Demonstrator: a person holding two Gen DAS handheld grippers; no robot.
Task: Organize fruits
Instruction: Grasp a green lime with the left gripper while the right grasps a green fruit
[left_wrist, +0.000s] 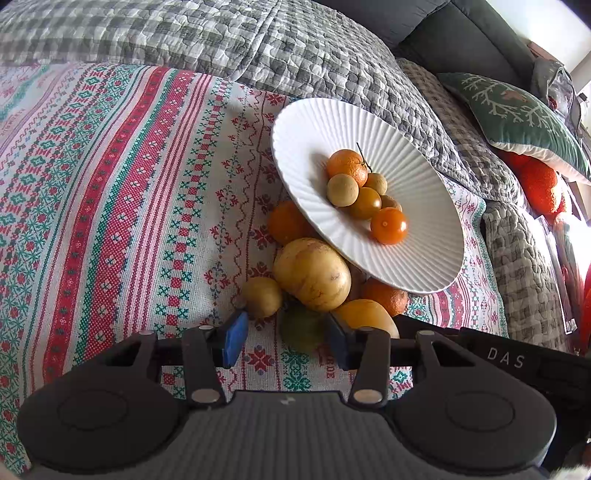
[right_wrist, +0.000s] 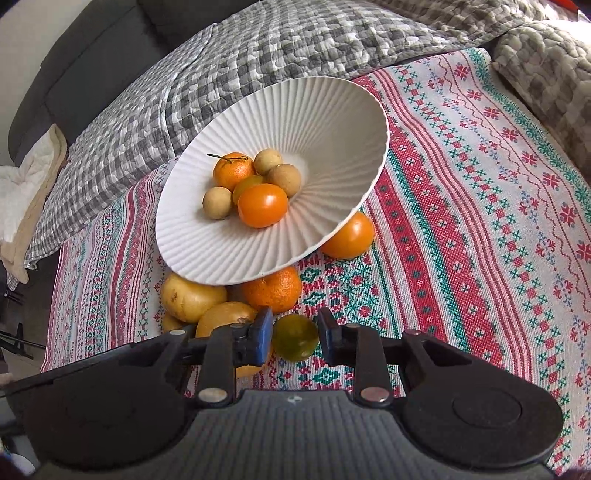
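A white ribbed plate (left_wrist: 413, 155) (right_wrist: 332, 122) sits tilted on a pile of fruit and holds a mandarin (left_wrist: 345, 166), an orange tomato (right_wrist: 262, 205) and several small tan fruits. Under and beside it lie yellow fruits (left_wrist: 314, 273) (right_wrist: 190, 297), oranges (right_wrist: 273, 288) and a tomato (right_wrist: 349, 234). A green fruit (right_wrist: 295, 341) (left_wrist: 301, 328) lies between my right gripper's (right_wrist: 294, 338) open fingers; the pads stand close on either side, contact unclear. My left gripper (left_wrist: 284, 339) is open and empty, just in front of the pile.
The fruit lies on a red, green and white patterned cloth (left_wrist: 110, 206) over a grey checked quilt (left_wrist: 258, 40). A green cushion (left_wrist: 517, 114) lies at the right, the dark sofa back (right_wrist: 81, 62) behind.
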